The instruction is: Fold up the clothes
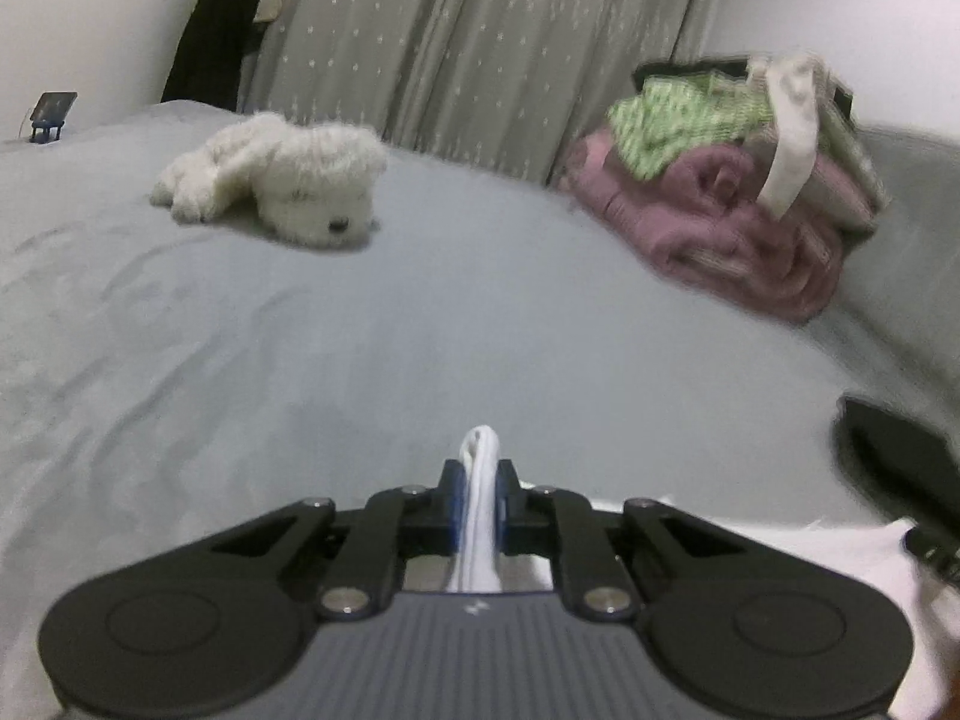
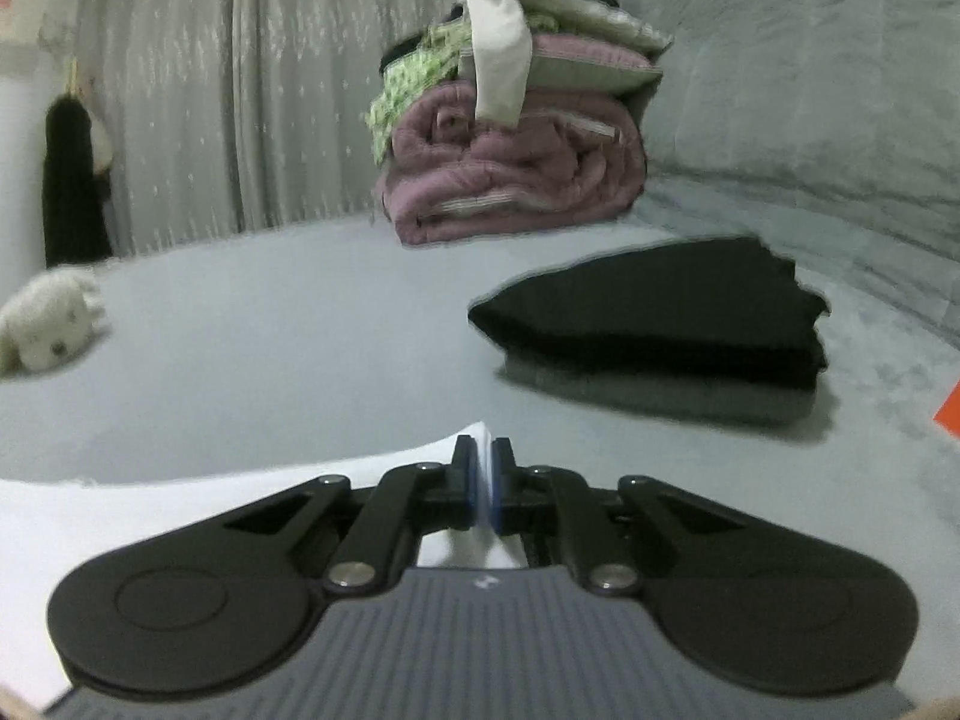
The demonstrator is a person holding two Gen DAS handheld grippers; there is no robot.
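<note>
A white garment (image 1: pixel 852 564) lies on the grey bed, close under both grippers. In the left wrist view my left gripper (image 1: pixel 479 480) is shut on a bunched fold of that white cloth (image 1: pixel 478 450), which sticks up between the pads. In the right wrist view my right gripper (image 2: pixel 485 468) is shut on a thin edge of the same white garment (image 2: pixel 198 498), whose sheet spreads out to the left. The other gripper's black body (image 1: pixel 900 468) shows at the right edge of the left wrist view.
A folded black garment (image 2: pixel 660 312) lies on the grey bedsheet (image 2: pixel 270 312) ahead to the right. Behind it stands a stack of pink, green and cream bedding (image 2: pixel 516 168). A white plush dog (image 1: pixel 282 174) lies far left. Grey curtains (image 1: pixel 480 30) hang behind; a grey pillow (image 2: pixel 810 90) sits right.
</note>
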